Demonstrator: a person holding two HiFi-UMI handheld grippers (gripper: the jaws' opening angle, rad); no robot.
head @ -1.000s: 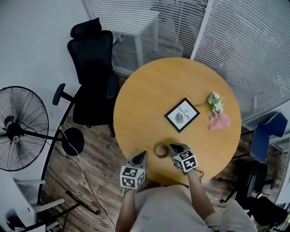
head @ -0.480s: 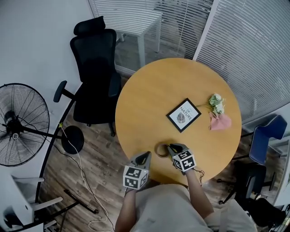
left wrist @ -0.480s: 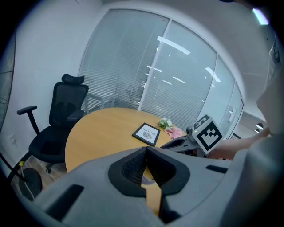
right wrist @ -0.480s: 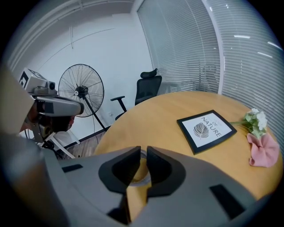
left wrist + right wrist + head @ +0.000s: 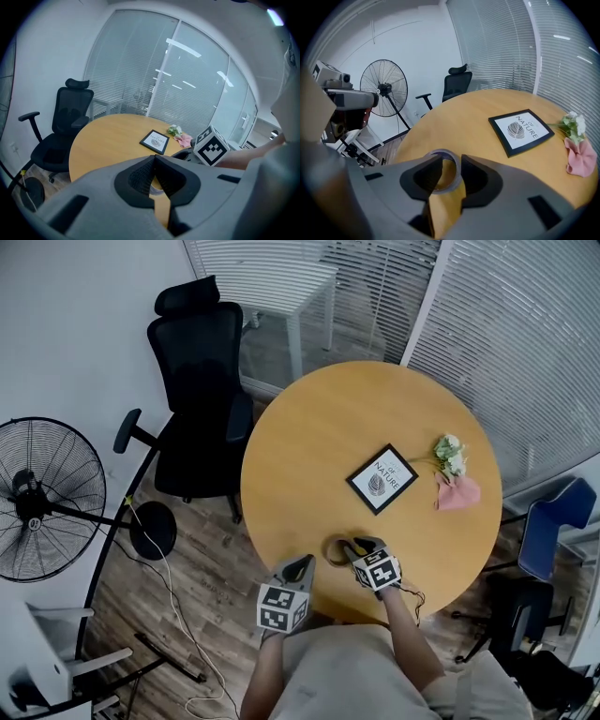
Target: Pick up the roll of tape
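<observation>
The roll of tape (image 5: 333, 550) is a brownish ring lying flat near the front edge of the round wooden table (image 5: 309, 437). My right gripper (image 5: 350, 547) points down at it from the right. In the right gripper view the roll (image 5: 443, 151) shows between and just beyond the jaws, which are opening around its right side without pressing it; the right gripper (image 5: 452, 157) holds nothing. My left gripper (image 5: 301, 562) hovers at the table's edge left of the roll, and in its own view the left gripper (image 5: 154, 157) is shut and empty.
A black-framed leaf print (image 5: 382, 478) lies mid-table, with white flowers (image 5: 447, 454) and a pink cloth (image 5: 457, 491) to its right. A black office chair (image 5: 197, 381) and a standing fan (image 5: 42, 498) are at the left, a blue chair (image 5: 553, 531) at the right.
My right gripper has come down and leftward until its tips reach the roll of tape. The left gripper has stayed where it was.
</observation>
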